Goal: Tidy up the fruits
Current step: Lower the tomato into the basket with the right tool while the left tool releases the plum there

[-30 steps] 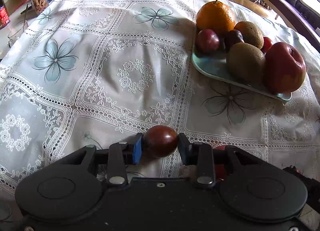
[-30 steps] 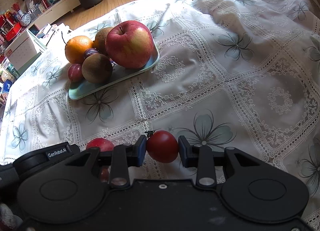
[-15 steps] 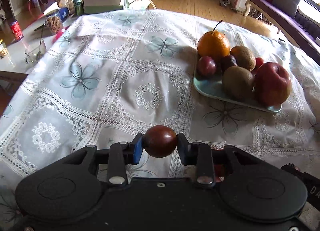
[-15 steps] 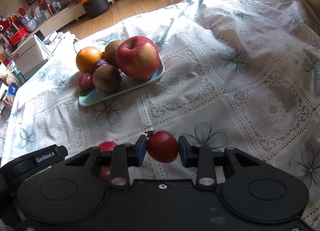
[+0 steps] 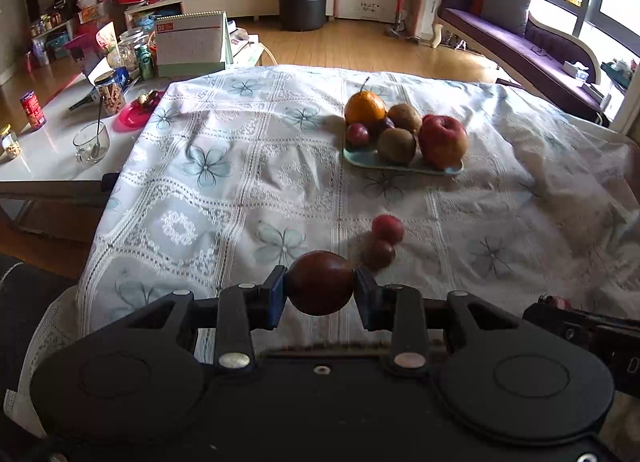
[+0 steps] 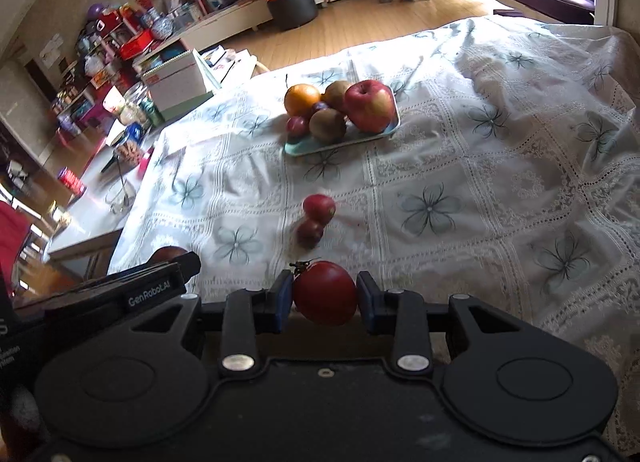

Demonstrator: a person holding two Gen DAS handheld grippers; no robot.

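Tomato clamped in right gripper; left gripper (marked "GenRobot.AI") grips dark plum.

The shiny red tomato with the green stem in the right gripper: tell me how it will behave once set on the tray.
The shiny red tomato looks round and smooth, so it will probably roll. The light blue tray is crowded and shallow-rimmed, so it may slip off. Its skin looks thin; squeezing harder could bruise it.

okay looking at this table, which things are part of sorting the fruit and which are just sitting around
Part of the job:
- dark red fruit in the left gripper
- red tomato in the right gripper
- two loose red fruits on the cloth
- teal tray of fruit

Just lying about:
- desk calendar
- glass cup
- red can
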